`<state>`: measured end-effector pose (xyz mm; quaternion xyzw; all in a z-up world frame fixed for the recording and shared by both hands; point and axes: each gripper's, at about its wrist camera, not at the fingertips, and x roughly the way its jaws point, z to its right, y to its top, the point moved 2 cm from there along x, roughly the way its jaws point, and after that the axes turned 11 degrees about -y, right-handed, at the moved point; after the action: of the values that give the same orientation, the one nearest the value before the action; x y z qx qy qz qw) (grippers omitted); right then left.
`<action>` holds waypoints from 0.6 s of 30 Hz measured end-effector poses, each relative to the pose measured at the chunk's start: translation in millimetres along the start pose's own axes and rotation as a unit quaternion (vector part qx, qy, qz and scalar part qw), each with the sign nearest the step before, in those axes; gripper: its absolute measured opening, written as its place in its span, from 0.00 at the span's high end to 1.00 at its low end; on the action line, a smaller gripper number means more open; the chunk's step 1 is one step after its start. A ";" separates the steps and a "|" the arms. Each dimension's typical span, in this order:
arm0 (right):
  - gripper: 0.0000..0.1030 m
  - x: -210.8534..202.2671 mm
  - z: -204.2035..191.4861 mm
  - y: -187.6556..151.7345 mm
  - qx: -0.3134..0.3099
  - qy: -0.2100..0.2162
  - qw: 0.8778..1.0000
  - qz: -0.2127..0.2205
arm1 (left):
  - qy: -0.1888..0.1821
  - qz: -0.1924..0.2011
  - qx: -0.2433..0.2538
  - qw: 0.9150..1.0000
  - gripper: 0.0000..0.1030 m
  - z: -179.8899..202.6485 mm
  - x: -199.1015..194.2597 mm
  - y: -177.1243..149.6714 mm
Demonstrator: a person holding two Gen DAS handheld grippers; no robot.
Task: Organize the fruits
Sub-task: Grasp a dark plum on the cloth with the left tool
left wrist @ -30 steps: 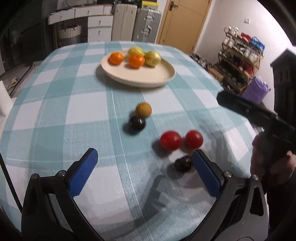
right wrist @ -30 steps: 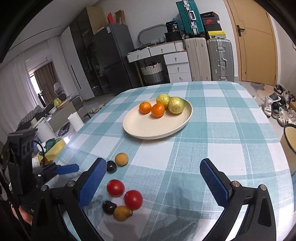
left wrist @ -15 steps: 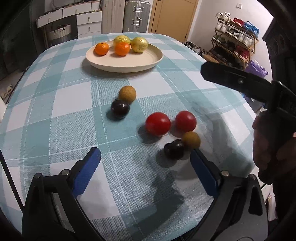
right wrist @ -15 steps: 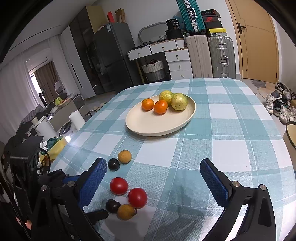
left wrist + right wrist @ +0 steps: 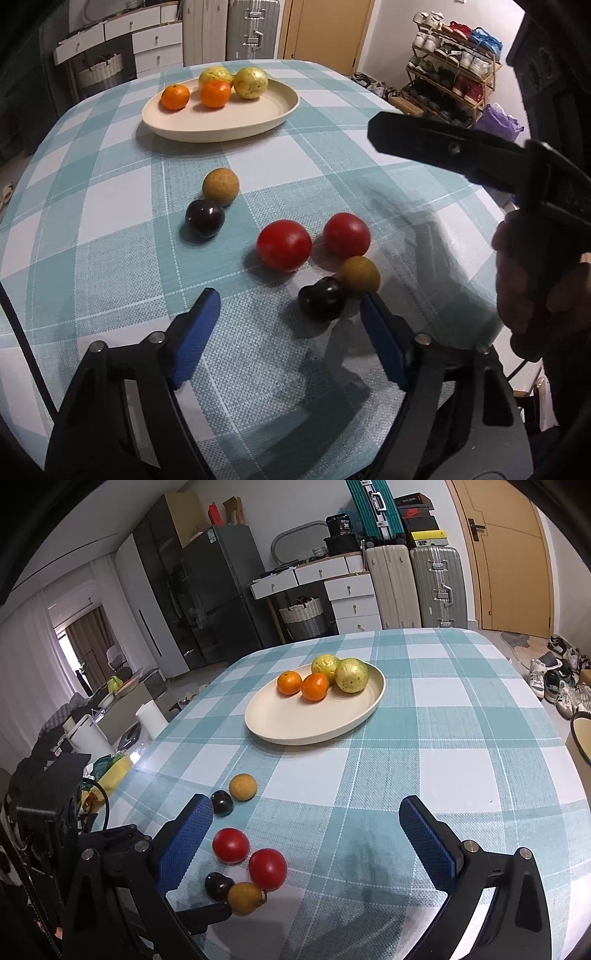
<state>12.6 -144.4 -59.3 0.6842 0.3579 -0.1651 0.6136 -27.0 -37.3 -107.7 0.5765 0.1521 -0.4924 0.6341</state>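
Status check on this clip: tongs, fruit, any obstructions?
Left tongs open, low near dark plum. Right tongs open, empty. Six fruits loose on tablecloth, four on plate. Nothing blocking.

Teal-and-white checked tablecloth (image 5: pixel 110 258), cream plate (image 5: pixel 221 122), red tomatoes (image 5: pixel 283 244).

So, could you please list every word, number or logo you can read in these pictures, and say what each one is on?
"36": on the black container on top of the white drawers.
A white swoosh logo, no legible words: on the dark shoebox stacked above the suitcases.
Black print on the yellow box beneath it: too small to read.
Raised marks on the right hand-held gripper: too blurred to read.
Nothing readable on the fruit, plate or tablecloth.
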 end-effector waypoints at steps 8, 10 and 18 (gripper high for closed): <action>0.00 4.8 2.3 -3.4 0.005 0.002 1.000 -0.006 | -0.041 0.007 0.014 0.999 0.71 2.5 -0.6 -1.8; 0.00 5.0 1.9 -4.0 0.004 0.002 1.000 -0.008 | -0.061 0.007 0.010 0.998 0.78 2.6 -0.8 -2.7; 0.00 4.9 2.2 -4.4 0.005 0.002 1.000 -0.010 | -0.070 0.011 0.008 0.997 0.78 0.3 -4.7 -3.5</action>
<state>13.3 -145.2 -66.2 0.6840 0.3651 -0.1720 0.6077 -32.2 -35.0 -106.1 0.5472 0.0968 -0.5259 0.6439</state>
